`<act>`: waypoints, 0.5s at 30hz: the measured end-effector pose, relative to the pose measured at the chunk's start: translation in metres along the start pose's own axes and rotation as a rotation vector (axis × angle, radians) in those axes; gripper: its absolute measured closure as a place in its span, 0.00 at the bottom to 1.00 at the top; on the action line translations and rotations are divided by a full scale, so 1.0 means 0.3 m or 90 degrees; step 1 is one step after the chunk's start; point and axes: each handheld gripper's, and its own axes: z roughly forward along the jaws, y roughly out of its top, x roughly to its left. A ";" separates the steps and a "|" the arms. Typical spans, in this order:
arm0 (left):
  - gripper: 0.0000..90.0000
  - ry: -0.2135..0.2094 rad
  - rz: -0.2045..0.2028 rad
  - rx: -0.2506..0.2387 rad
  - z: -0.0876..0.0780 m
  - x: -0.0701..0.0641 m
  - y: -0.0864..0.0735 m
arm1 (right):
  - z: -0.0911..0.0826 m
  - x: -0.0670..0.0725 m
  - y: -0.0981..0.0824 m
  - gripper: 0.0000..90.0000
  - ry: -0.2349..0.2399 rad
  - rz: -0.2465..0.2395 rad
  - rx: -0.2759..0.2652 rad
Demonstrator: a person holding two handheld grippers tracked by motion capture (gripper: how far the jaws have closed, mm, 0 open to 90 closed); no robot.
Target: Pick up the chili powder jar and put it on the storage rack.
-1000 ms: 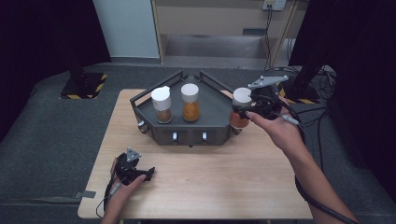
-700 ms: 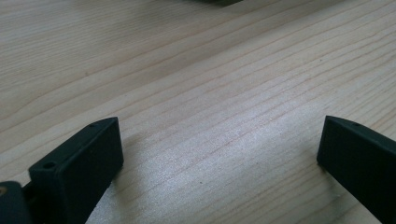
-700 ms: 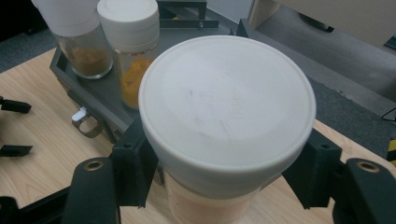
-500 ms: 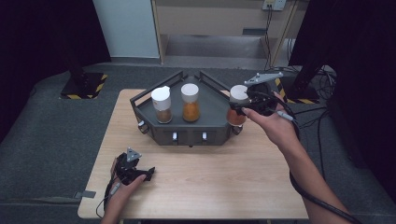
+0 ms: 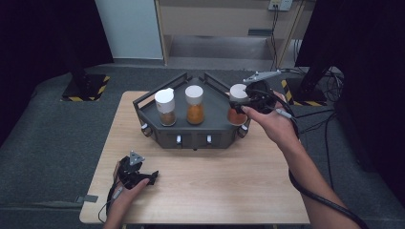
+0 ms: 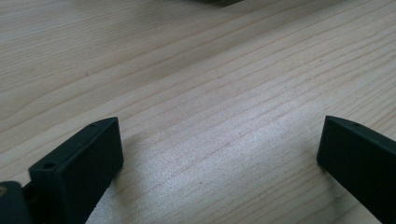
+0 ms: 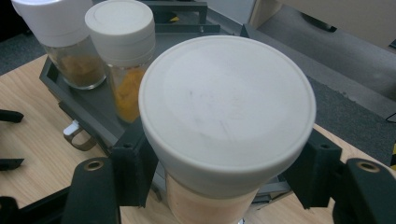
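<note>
The right gripper (image 5: 244,102) is clamped on a jar (image 5: 237,109), with one black jaw pressing on each side of the jar just below its lid (image 7: 227,114). In the right gripper view the jar stands upright between the jaws, directly ahead of the camera. In the high view the jar is at the right-hand corner of the dark tray (image 5: 217,107), at its edge; whether its base rests on the tray or hangs clear of it cannot be told.

The jar is round, with a broad, flat white lid and a clear body holding orange-red powder. Two similar jars stand upright on the tray, well to the left of the held one: a middle jar (image 5: 194,105) with bright orange contents and a left jar (image 5: 165,107) with brown contents.

The left gripper (image 5: 136,172) lies on the wooden table (image 5: 229,181) near its front left corner, well apart from the tray. Its jaws stand wide apart with only bare table between them.
</note>
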 end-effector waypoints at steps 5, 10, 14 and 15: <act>0.00 0.000 0.000 0.000 0.000 0.000 0.000 | 0.018 -0.004 0.020 0.38 -0.004 0.000 -0.001; 0.00 0.000 0.000 0.000 0.000 0.000 0.000 | 0.036 -0.011 0.030 0.38 -0.002 0.004 -0.003; 0.00 0.000 0.000 0.000 0.000 0.000 0.000 | 0.054 -0.013 0.040 0.38 -0.004 0.007 -0.003; 0.00 0.000 0.000 0.000 0.000 0.000 0.000 | 0.058 -0.012 0.044 0.38 -0.005 0.007 -0.001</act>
